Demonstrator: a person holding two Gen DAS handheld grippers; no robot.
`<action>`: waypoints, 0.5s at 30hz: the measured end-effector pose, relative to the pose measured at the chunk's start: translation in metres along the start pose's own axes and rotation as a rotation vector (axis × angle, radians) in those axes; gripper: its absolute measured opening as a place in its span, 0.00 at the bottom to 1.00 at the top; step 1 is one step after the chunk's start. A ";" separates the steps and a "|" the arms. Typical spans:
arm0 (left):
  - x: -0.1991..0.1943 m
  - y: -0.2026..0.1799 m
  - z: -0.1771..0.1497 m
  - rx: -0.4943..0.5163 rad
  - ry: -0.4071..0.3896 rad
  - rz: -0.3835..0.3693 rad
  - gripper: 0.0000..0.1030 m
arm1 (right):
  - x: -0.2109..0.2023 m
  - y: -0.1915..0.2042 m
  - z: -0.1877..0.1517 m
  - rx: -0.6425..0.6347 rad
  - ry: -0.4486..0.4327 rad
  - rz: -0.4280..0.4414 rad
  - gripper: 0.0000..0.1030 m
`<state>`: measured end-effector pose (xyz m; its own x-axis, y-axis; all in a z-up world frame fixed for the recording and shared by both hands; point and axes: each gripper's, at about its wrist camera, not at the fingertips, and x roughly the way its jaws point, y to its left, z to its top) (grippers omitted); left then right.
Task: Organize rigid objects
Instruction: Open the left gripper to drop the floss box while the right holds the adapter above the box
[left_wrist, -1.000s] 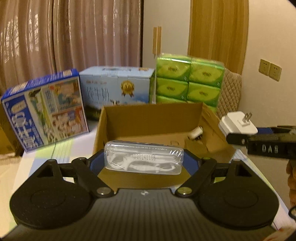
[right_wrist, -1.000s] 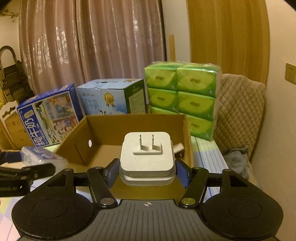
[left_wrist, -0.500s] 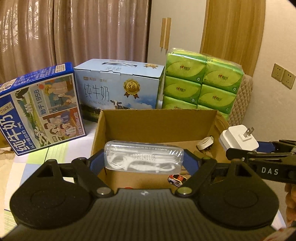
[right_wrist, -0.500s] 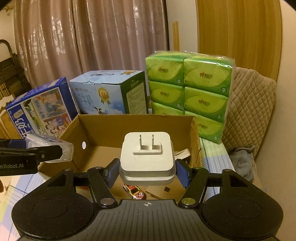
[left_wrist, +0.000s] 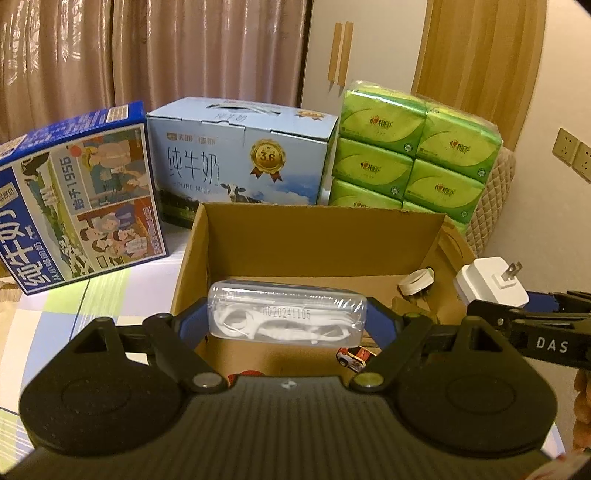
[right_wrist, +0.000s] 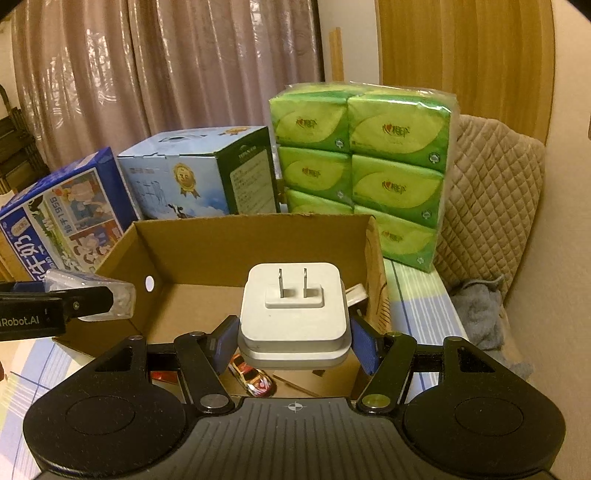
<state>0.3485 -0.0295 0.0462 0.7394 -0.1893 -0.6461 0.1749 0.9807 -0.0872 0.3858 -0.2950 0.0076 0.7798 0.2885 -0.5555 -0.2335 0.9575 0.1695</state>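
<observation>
Both claws are loaded and poised over the near edge of the cardboard box (left_wrist: 317, 236): the left gripper (left_wrist: 288, 319) has its 2 blue pads spread wide and pressed against the ends of a clear plastic case (left_wrist: 287, 317) with white earphones coiled inside, while the right gripper (right_wrist: 293, 332) is closed about halfway on a white plug adapter (right_wrist: 293, 310), its 2 flat prongs pointing up and away. Just below and ahead of each claw lies the box floor, with a toy car (right_wrist: 251, 374) and a small white plug (left_wrist: 415, 282) already on it. My worry is the drop: released from this height, the case, being smooth and rounded, could bounce or land on the car, and the adapter could clip the near wall and fall outside onto the striped cloth. The 2 claws also hang near each other, so a careless swing might knock them together. Behind the box, well past the claws, stand 2 milk cartons and a pack of green tissues (right_wrist: 364, 166).
</observation>
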 end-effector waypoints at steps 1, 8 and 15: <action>0.001 0.000 0.000 -0.002 0.002 0.000 0.81 | 0.000 -0.001 0.000 0.004 0.000 -0.001 0.59; 0.013 0.005 0.006 -0.074 0.027 0.003 0.82 | -0.001 0.000 0.000 0.008 -0.001 0.003 0.59; 0.002 0.011 0.009 -0.058 -0.008 0.025 0.82 | -0.002 -0.003 0.001 0.009 -0.004 -0.004 0.59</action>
<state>0.3582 -0.0197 0.0509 0.7482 -0.1649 -0.6426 0.1183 0.9863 -0.1154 0.3857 -0.2983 0.0092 0.7831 0.2851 -0.5527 -0.2257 0.9584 0.1746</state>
